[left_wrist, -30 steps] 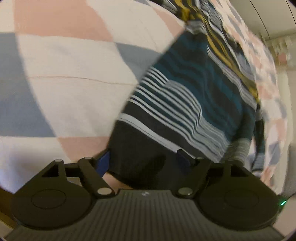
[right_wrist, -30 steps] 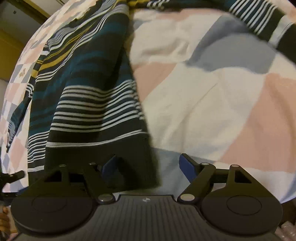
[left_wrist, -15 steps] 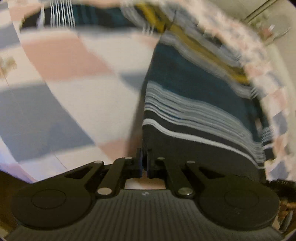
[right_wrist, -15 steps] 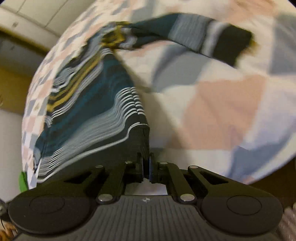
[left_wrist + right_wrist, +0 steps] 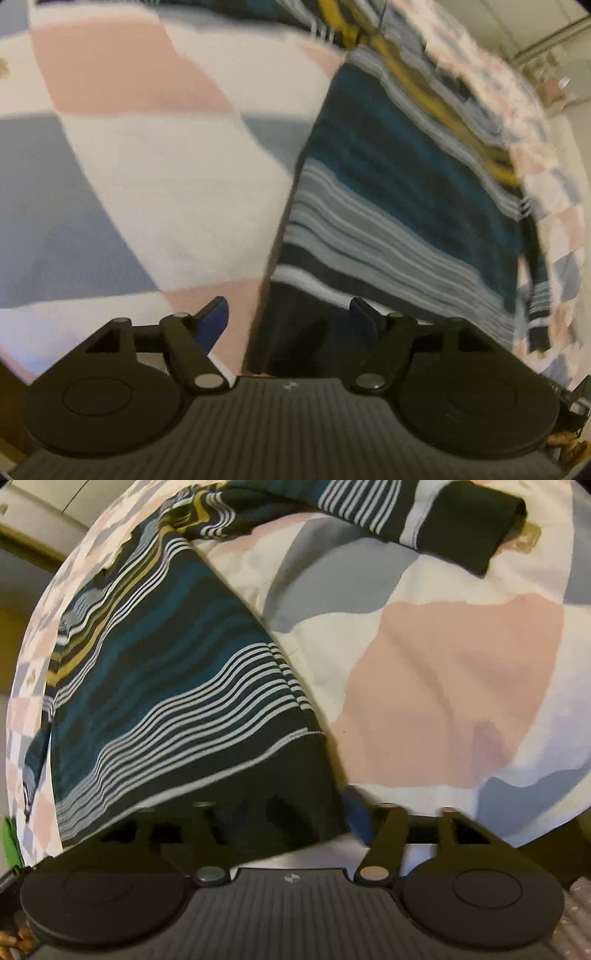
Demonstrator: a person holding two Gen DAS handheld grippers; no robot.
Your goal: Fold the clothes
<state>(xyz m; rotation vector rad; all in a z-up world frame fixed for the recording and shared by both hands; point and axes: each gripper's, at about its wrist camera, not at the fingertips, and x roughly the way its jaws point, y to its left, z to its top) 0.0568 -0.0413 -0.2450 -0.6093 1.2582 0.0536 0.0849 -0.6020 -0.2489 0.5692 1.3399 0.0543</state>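
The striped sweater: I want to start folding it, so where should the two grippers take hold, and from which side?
Probably the dark hem band of the striped sweater, one bottom corner each: left gripper at its corner, right gripper at its corner. Come in low from the near bed edge; the hem lies flat on the checked bedspread, nearest both open grippers.

Probably a home bedroom: patchwork bedspread fills both views.
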